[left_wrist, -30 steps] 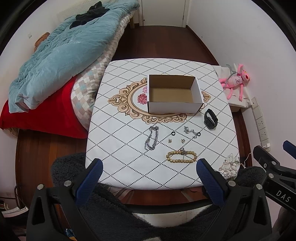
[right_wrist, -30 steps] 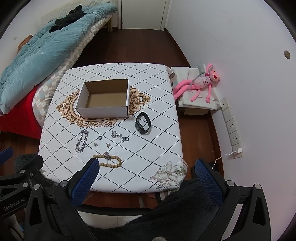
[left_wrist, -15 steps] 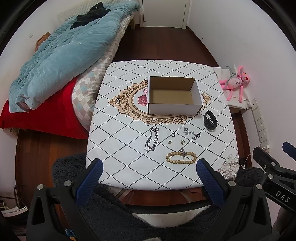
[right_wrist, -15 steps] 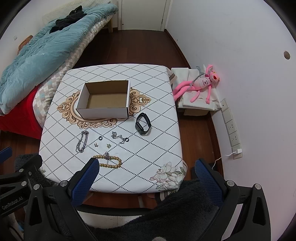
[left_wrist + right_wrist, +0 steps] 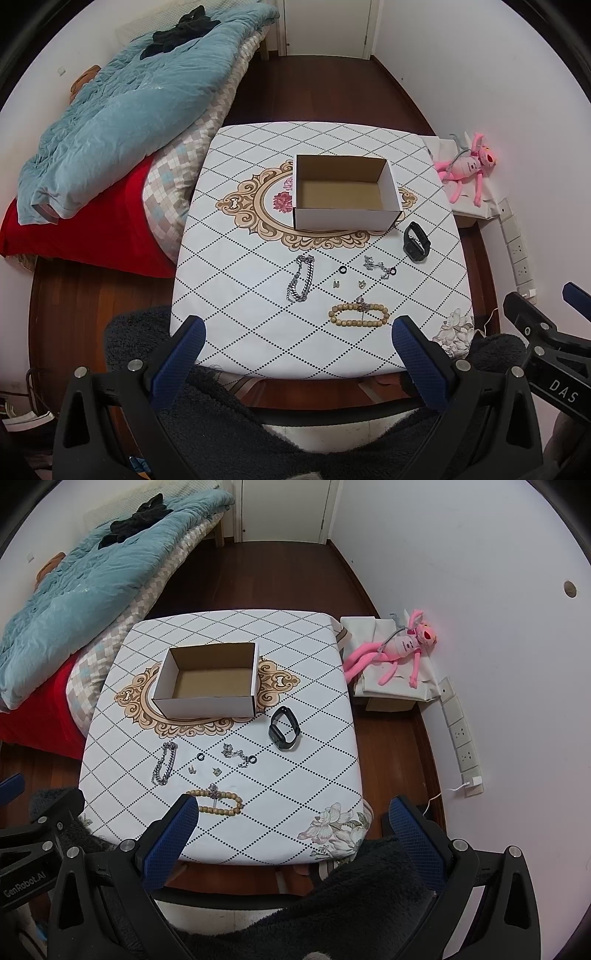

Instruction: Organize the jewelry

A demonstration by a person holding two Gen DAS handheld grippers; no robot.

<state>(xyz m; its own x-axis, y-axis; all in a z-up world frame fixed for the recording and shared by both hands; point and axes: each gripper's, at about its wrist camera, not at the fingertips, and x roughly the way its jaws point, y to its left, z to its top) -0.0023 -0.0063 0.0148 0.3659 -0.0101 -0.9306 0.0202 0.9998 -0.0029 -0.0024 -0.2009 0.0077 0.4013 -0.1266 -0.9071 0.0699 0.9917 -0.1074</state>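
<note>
Left wrist view: nothing's packed yet, both the left gripper (image 5: 295, 347) and right gripper (image 5: 291, 827) hang wide open, holding nothing. Next probably means dropping onto the wooden bead bracelet (image 5: 358, 315), then the open white cardboard box (image 5: 345, 218).

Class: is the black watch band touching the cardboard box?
Apart. The right wrist view shows bare tablecloth between the black watch band and the cardboard box.

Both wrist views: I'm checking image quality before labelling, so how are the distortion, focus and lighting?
Left wrist view: strong fisheye bending, dark corners; table and wooden bead bracelet sharp, light even, shadows soft. Right wrist view: same curvature; cardboard box and black wristband crisp, no glare, tiny earrings hard to resolve.
</note>
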